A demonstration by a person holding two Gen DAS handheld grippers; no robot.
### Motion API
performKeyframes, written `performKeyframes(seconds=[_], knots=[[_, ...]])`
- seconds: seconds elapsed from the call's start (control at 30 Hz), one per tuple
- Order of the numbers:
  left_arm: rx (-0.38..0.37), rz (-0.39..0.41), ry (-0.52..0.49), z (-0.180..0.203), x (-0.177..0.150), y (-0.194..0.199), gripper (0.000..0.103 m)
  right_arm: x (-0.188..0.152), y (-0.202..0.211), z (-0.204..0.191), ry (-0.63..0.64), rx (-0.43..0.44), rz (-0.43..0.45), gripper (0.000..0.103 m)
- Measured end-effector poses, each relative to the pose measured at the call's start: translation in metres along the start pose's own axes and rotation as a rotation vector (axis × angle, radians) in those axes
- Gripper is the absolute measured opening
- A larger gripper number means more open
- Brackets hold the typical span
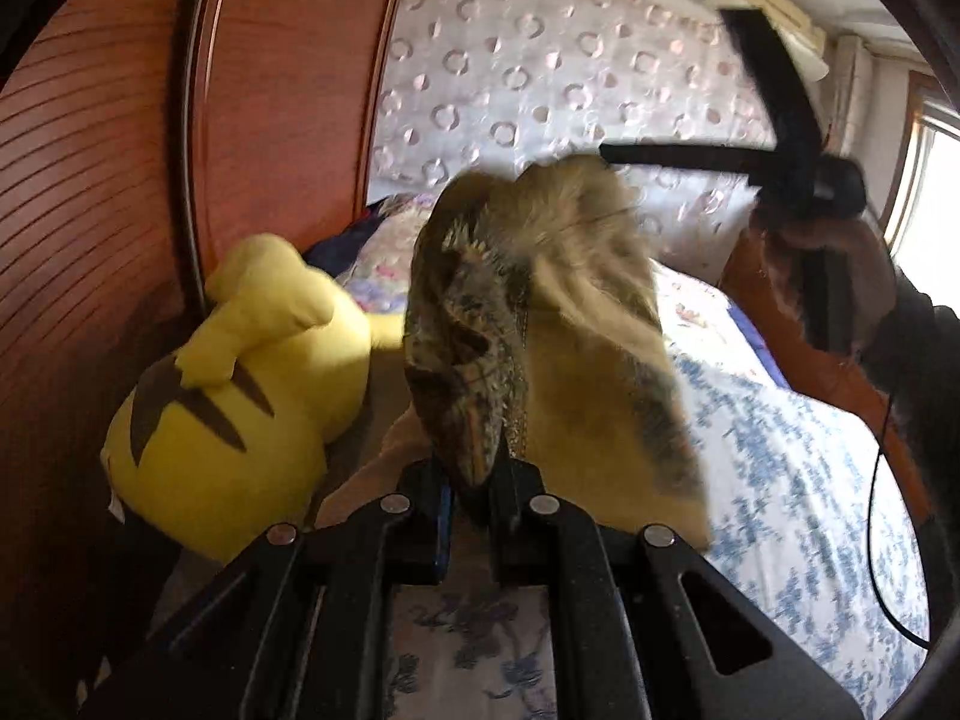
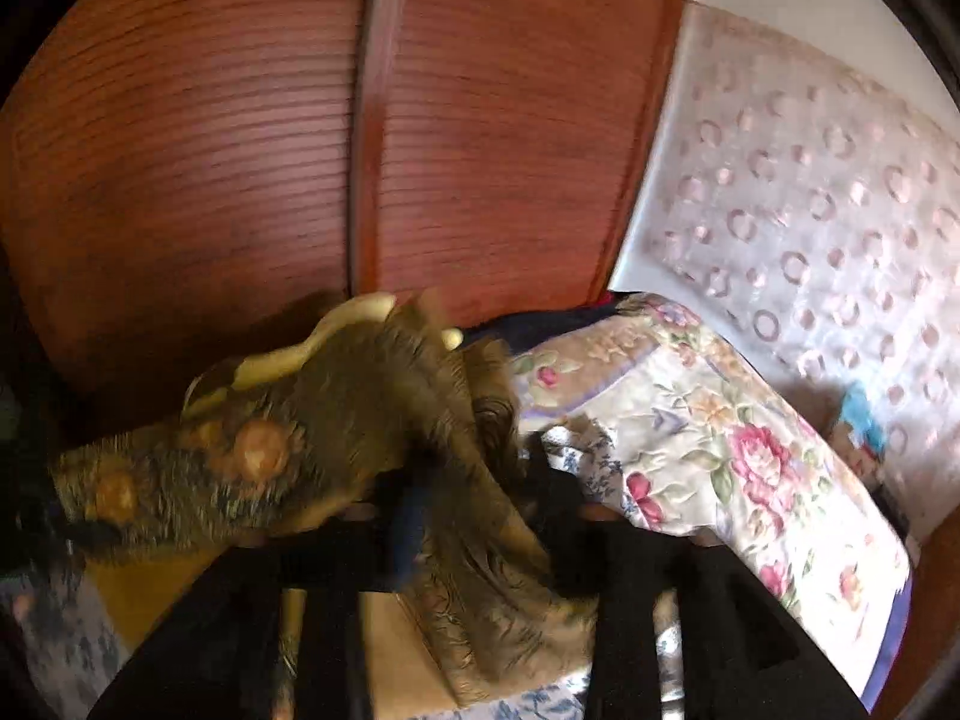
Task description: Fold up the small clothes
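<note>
Bed (image 1: 780,420): only left wrist view shows yellow plush (image 1: 240,372).

No text, label, brand or number is readable in either view.

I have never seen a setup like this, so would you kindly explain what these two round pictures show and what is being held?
A person holds a two-finger gripper in each hand; each has a wide-angle camera looking along its fingers. The left camera shows the left gripper shut on a brown printed cloth, with the right gripper open at upper right. The right camera shows its own gripper with the same cloth between its parted fingers. Below is a bed in a blue flowered sheet, bearing a yellow plush toy and a flowered quilt.
</note>
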State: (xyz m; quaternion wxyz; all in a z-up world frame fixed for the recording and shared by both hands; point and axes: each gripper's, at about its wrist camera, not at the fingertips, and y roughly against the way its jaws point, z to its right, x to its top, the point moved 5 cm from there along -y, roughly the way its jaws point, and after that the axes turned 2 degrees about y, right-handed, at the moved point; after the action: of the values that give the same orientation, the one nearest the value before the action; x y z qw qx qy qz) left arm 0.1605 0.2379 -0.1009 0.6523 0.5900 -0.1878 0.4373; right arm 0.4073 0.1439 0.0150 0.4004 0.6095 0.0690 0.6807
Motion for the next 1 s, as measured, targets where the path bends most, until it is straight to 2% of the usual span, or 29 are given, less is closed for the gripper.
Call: performKeyframes(seconds=[0.07,0.17,0.2,0.3,0.5,0.57,0.63,0.7,0.77,0.9,0.97,1.0], knots=[[0.006,-0.015,0.004,-0.005,-0.005,-0.004,0.009,-0.004,0.009,0.010,-0.040,-0.020,0.019,0.062],[0.021,-0.034,0.004,-0.008,-0.009,-0.008,0.009,-0.016,0.005,0.017,-0.054,-0.047,0.020,0.063],[0.023,-0.039,0.006,-0.009,-0.011,-0.009,0.009,-0.022,0.002,0.015,-0.063,-0.040,0.010,0.063],[0.030,-0.051,0.005,-0.012,-0.012,-0.013,0.010,-0.043,-0.017,0.003,-0.119,0.057,-0.049,0.063],[0.037,-0.067,-0.008,-0.012,-0.014,-0.014,0.010,-0.075,-0.089,0.010,-0.234,0.099,-0.181,0.063],[0.050,-0.066,-0.002,-0.014,-0.013,-0.012,0.015,-0.077,-0.103,0.012,-0.242,0.109,-0.165,0.063],[0.063,-0.049,-0.008,-0.015,-0.012,-0.007,0.017,-0.075,-0.106,0.018,-0.272,0.117,-0.150,0.063],[0.066,-0.036,-0.013,-0.016,-0.011,-0.001,0.019,-0.076,-0.103,0.014,-0.263,0.090,-0.156,0.063],[0.068,-0.022,-0.017,-0.016,-0.011,0.007,0.033,-0.077,-0.091,0.005,-0.239,0.035,-0.145,0.063],[0.049,0.010,-0.031,-0.011,-0.009,0.024,0.052,-0.078,-0.052,-0.035,-0.205,0.066,-0.094,0.063],[0.038,0.017,-0.033,-0.009,-0.008,0.032,0.076,-0.082,-0.030,-0.049,-0.196,0.075,-0.067,0.063],[0.036,0.031,-0.036,-0.007,-0.008,0.037,0.080,-0.086,-0.023,-0.057,-0.200,0.093,-0.061,0.063]])
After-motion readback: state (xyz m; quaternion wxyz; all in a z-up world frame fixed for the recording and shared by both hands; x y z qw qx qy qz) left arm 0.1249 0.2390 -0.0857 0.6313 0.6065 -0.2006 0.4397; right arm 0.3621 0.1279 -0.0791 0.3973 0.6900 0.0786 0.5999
